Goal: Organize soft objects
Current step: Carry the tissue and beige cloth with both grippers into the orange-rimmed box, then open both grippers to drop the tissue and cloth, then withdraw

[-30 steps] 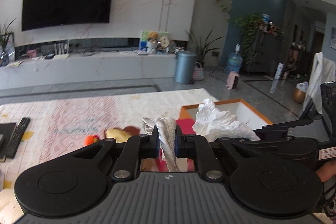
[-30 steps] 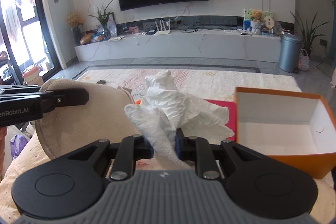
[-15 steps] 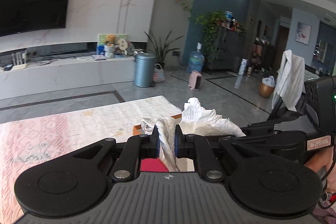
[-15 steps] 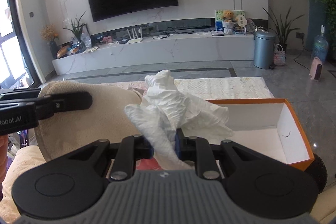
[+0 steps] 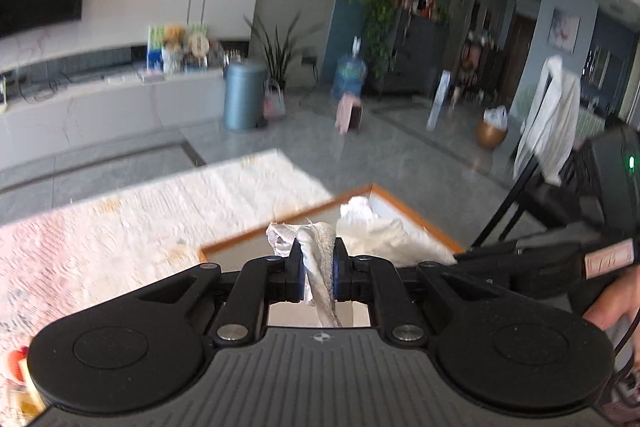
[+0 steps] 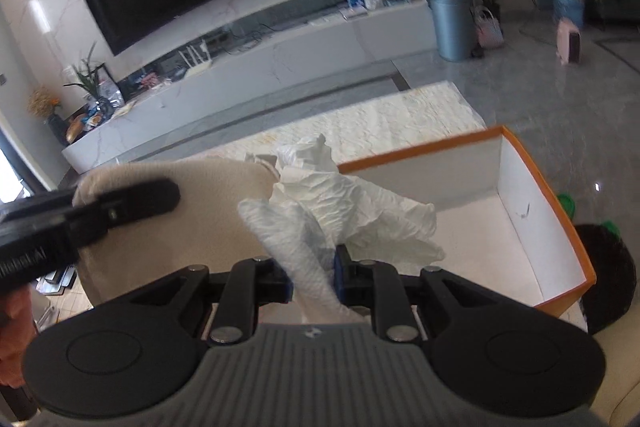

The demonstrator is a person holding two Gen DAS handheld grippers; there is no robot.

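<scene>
My left gripper [image 5: 316, 267] is shut on the edge of a beige cloth [image 5: 318, 259], which shows as a broad beige sheet in the right wrist view [image 6: 192, 211]. My right gripper [image 6: 312, 271] is shut on a crumpled white tissue [image 6: 352, 203], also seen in the left wrist view [image 5: 376, 231]. Both are held over the near end of an open orange-rimmed box [image 6: 560, 219] with a white inside, whose rim shows in the left wrist view [image 5: 416, 215]. The left gripper's body [image 6: 80, 223] is at the left of the right wrist view.
A pale patterned rug [image 5: 140, 227] lies under and left of the box. A grey bin [image 5: 244, 95] and a white TV bench [image 6: 260, 67] stand farther off. A dark round object [image 6: 608, 275] sits right of the box.
Both grippers have swung right and tilted down with their loads, so the box now lies directly ahead and below them. Both grips are unchanged.
</scene>
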